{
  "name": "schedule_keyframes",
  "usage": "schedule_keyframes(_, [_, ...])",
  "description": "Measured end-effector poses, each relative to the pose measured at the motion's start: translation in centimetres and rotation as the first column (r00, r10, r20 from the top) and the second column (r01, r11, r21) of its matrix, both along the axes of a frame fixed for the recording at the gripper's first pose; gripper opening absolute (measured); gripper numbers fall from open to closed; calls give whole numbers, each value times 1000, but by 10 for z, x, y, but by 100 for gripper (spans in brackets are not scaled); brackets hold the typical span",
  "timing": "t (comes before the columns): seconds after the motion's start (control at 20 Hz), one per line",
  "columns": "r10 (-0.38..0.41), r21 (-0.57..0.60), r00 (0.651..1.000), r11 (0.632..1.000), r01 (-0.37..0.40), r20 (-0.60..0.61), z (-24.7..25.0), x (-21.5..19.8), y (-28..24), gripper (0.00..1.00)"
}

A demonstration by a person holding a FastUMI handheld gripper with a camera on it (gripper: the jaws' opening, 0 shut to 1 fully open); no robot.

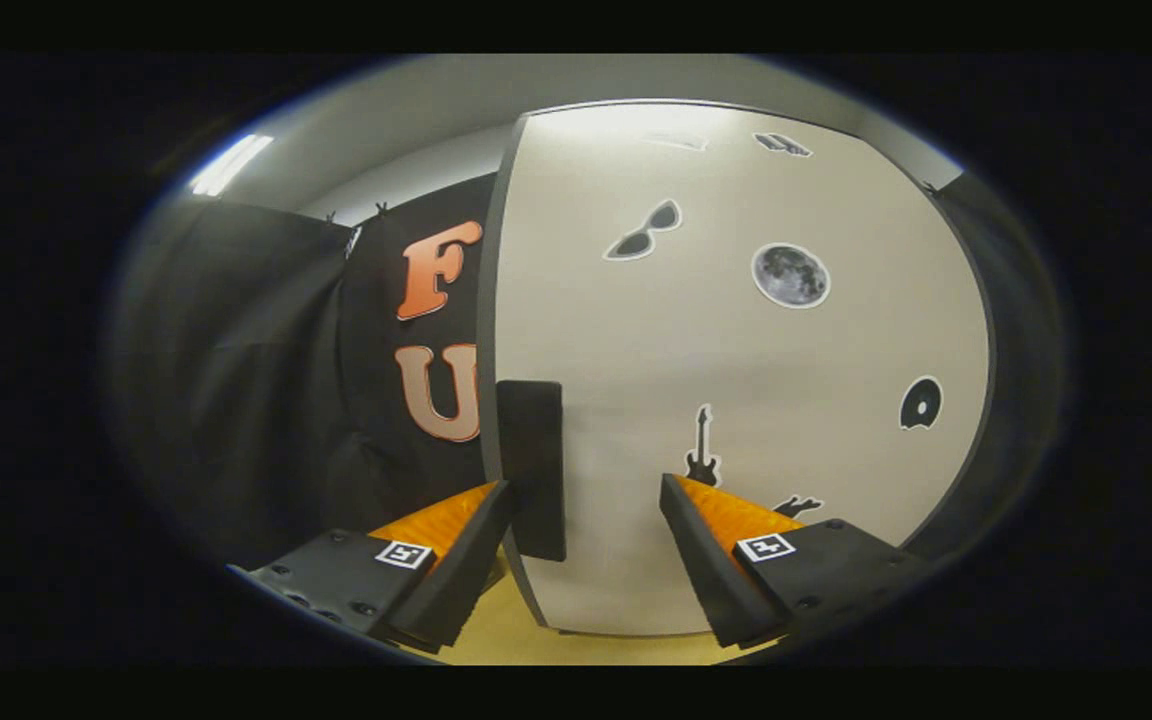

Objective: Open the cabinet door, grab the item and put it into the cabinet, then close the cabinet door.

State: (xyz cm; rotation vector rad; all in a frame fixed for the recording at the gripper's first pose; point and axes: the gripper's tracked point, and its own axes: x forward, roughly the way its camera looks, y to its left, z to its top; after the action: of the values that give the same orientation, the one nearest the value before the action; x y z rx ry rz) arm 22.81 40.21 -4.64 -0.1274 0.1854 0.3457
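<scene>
A pale cabinet door (736, 380) with a dark edge stands just ahead of the fingers, with stickers of sunglasses, a moon, a guitar and a disc on it. A dark rectangular handle pad (531, 468) sits at the door's left edge. My gripper (586, 490) is open, and the handle and the door's edge lie in the gap close to the left finger (481, 540). The right finger (701, 545) is in front of the door's face. Neither finger presses on anything that I can see.
Black cloth of the booth's wall (266, 380) hangs left of the door. A yellowish wooden surface (516, 635) lies below the door and the fingers. A ceiling light (229, 163) glows above on the left.
</scene>
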Motion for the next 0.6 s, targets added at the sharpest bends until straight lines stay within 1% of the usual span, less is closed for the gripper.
schedule_keyframes(0.2, [-7, -10, 1000, 1000, 7, 7, 4, -1, 0, 95])
schedule_keyframes(0.35, [-2, -15, 999, 1000, 3, 37, 17, -8, -6, 95])
schedule_keyframes(0.5, [-8, 1, 998, 1000, 8, 61, 33, -20, -23, 96])
schedule_keyframes(0.6, [-32, -6, 997, 999, 33, 69, 40, -27, -40, 95])
